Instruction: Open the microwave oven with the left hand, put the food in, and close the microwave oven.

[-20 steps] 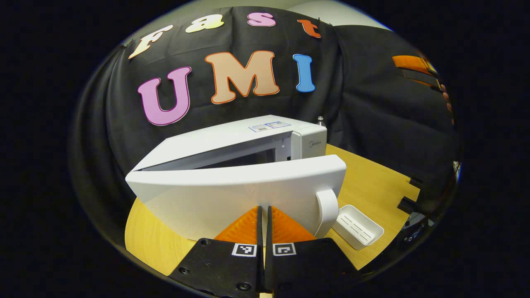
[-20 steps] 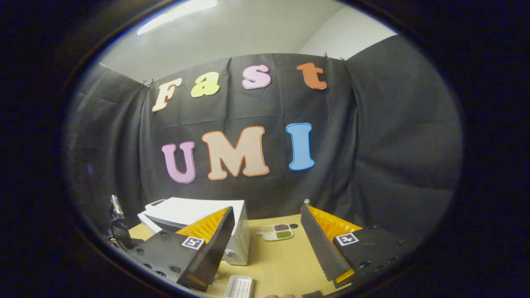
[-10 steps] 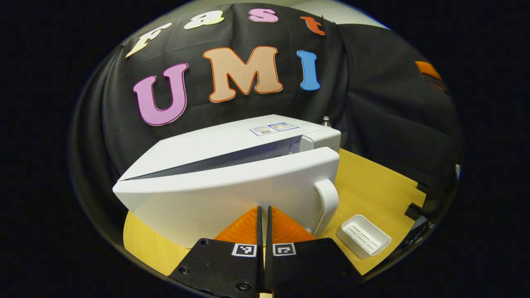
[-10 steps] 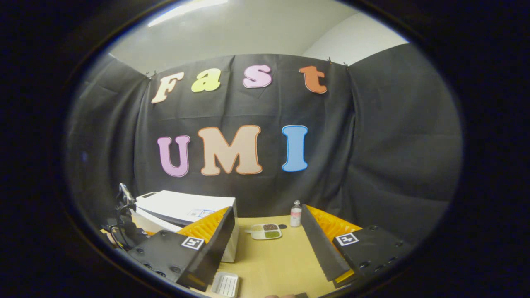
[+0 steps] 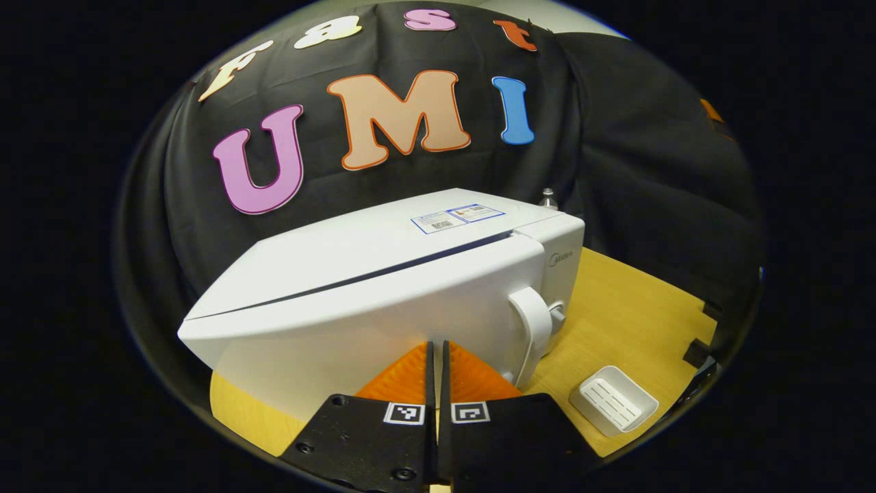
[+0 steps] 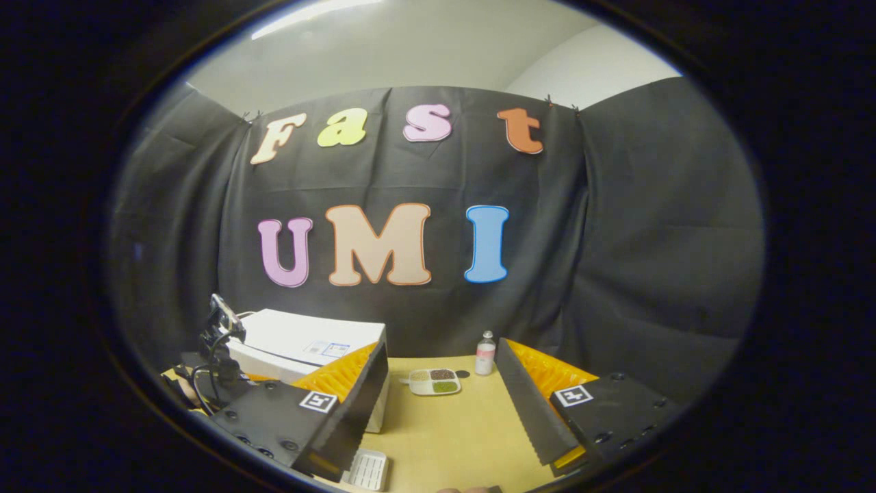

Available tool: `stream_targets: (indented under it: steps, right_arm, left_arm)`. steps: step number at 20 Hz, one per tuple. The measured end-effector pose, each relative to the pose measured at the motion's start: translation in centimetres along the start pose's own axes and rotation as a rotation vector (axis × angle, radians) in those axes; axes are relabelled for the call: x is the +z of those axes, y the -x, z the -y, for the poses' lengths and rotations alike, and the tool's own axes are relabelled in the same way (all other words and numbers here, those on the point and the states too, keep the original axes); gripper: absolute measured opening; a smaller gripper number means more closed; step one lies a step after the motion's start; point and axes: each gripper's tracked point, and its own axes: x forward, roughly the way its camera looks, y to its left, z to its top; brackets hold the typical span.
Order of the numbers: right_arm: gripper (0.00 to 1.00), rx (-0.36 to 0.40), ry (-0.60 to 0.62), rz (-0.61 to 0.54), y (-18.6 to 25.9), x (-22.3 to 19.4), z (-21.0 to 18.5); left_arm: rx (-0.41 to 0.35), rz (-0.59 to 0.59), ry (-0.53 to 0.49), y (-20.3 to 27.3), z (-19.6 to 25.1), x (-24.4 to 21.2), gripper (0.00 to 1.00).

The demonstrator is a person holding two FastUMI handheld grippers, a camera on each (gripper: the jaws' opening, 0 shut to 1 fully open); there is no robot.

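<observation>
**Microwave door all but shut; left gripper pressed to its face**

Surface and room: A light wooden table stands in a booth walled with black cloth; pale wall and ceiling show above the cloth in the right gripper view.

Materials and shapes: The microwave oven is a smooth white box with a printed label on its top. Its door lies almost flush with the body, a thin dark seam running along the top edge. A curved white handle stands at the door's right end. An empty white ribbed tray sits on the table just right of the oven. Farther back, a compartmented dish of food rests on the table, with a small bottle beside it.

Pose: The left gripper points straight at the door face, fingers drawn together with only a slit between them, holding nothing; tips appear to touch the door. The right gripper is raised above the table, fingers spread wide and empty.
</observation>
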Motion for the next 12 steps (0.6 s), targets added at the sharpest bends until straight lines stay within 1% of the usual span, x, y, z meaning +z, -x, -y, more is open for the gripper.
stream_targets:
  steps: [3, 7, 10, 11, 12]
  right_arm:
    - [0.9, 0.0, 0.009, 0.001, -0.4, 0.1, 0.0]
    - [0.91, 0.005, -0.002, -0.004, -1.1, 0.0, -0.2]
    - [0.9, 0.01, 0.002, 0.001, -1.5, 0.2, -0.4]
    - [0.91, 0.014, 0.002, 0.001, -1.6, 0.2, -0.6]
    - [0.9, 0.016, 0.001, -0.001, -1.5, 0.1, -0.6]
  left_arm:
    - [0.005, 0.004, 0.012, -0.1, 0.2, 0.0, 0.01]
    - [0.004, 0.029, -0.027, -0.8, 0.5, 0.6, 0.0]
    - [-0.03, 0.026, -0.025, -1.4, 1.4, 0.5, 0.0]
    - [-0.007, 0.04, -0.048, -1.7, 1.0, 1.0, 0.0]
    - [-0.053, 0.041, -0.052, -2.0, 1.4, 1.3, 0.0]
